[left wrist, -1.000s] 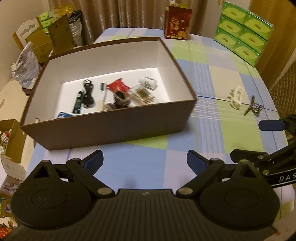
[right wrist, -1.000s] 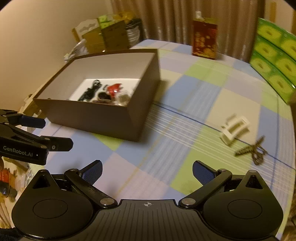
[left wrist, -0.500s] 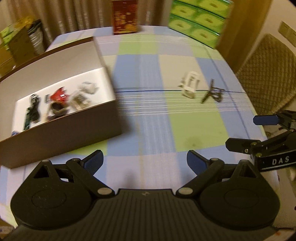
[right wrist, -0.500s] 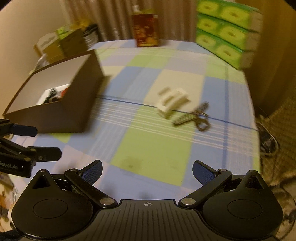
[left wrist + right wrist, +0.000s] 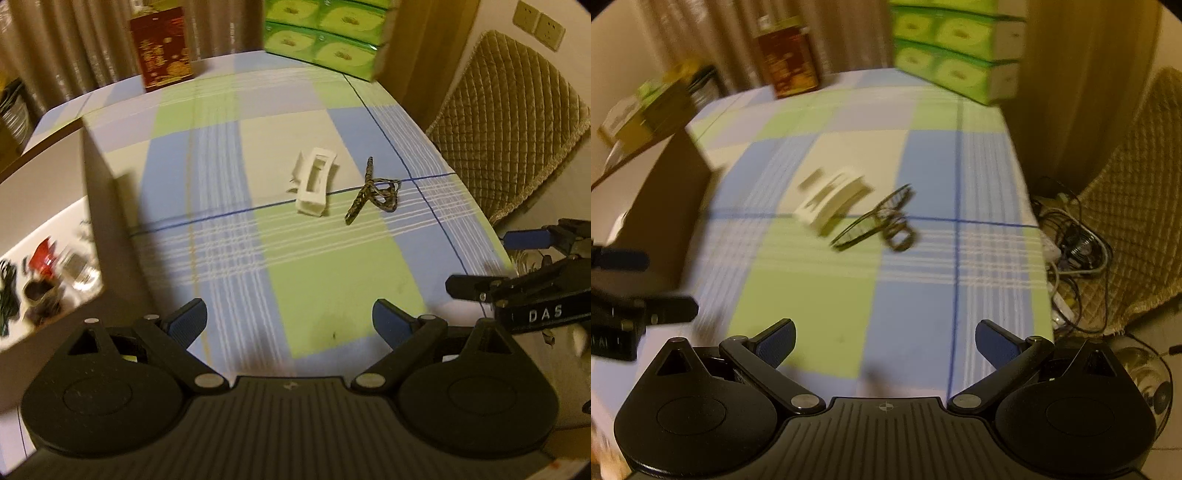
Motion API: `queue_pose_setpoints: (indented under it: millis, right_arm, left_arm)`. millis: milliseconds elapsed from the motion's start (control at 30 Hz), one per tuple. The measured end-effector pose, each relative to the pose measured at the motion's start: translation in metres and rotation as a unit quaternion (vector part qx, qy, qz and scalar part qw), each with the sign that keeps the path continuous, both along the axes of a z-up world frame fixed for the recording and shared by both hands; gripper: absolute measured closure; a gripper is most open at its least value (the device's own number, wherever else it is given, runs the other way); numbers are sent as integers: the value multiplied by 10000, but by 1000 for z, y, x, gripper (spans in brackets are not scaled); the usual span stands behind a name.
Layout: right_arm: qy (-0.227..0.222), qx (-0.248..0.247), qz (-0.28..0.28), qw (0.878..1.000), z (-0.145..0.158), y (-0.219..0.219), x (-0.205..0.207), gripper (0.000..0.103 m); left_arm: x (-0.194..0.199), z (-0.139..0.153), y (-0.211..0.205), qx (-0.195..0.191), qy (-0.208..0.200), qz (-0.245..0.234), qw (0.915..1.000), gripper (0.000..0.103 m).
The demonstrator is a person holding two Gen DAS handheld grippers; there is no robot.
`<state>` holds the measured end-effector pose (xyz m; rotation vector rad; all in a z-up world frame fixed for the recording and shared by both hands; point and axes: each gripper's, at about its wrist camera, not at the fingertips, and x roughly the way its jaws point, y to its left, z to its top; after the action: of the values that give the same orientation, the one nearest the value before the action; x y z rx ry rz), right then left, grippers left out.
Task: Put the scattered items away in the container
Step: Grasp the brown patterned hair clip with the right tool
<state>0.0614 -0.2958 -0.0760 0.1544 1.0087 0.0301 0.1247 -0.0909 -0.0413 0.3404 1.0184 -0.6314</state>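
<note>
A white plastic clip (image 5: 314,181) (image 5: 833,201) lies on the checked tablecloth, and a patterned hair tie (image 5: 373,190) (image 5: 882,221) lies just right of it. The brown box (image 5: 55,206) (image 5: 661,206) stands at the left with several small items inside. My left gripper (image 5: 290,325) is open and empty, well short of the clip. My right gripper (image 5: 884,341) is also open and empty, near the table's front edge. The right gripper's fingers (image 5: 528,236) show at the right edge of the left wrist view.
A red carton (image 5: 162,48) and stacked green tissue boxes (image 5: 325,37) stand at the table's far end. A quilted chair (image 5: 517,110) stands by the right edge, with a tangle of cables (image 5: 1071,236) on the floor beside it.
Both views have swung right, away from the box and toward the clip and hair tie, which now sit nearer the centre. Both grippers stay open.
</note>
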Motion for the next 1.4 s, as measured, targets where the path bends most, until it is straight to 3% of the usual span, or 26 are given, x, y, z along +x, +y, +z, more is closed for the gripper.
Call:
queue_pose_setpoints:
  millis: [167, 267, 367, 467, 833, 900, 1033, 1400]
  right_arm:
    - [-163, 148, -244, 9995, -8, -16, 28, 3]
    - [-319, 78, -18, 9995, -15, -17, 42, 16]
    - [-473, 30, 311, 9984, -24, -18, 53, 22]
    - [-604, -78, 823, 9947, -35, -19, 62, 38]
    - [-622, -370, 1807, 9809, -59, -18, 96, 61]
    - [-619, -330, 1921, 9789, -62, -19, 98, 74]
    - [-636, -372, 1878, 9794, -63, -23, 94, 74]
    - [-478, -331, 1080, 9925, -54, -67, 75, 74]
  left_arm:
    - [23, -14, -27, 113, -34, -232, 9997, 11]
    - [38, -21, -39, 149, -33, -290, 9995, 11]
    - [51, -29, -49, 199, -7, -320, 9993, 12]
    - [62, -36, -55, 228, 33, -367, 9991, 14]
    - [87, -55, -66, 335, 192, -394, 9985, 15]
    - [89, -56, -68, 337, 194, -391, 9985, 15]
    - [95, -60, -74, 321, 213, -413, 9984, 16]
    - [107, -70, -99, 194, 180, -629, 9977, 19]
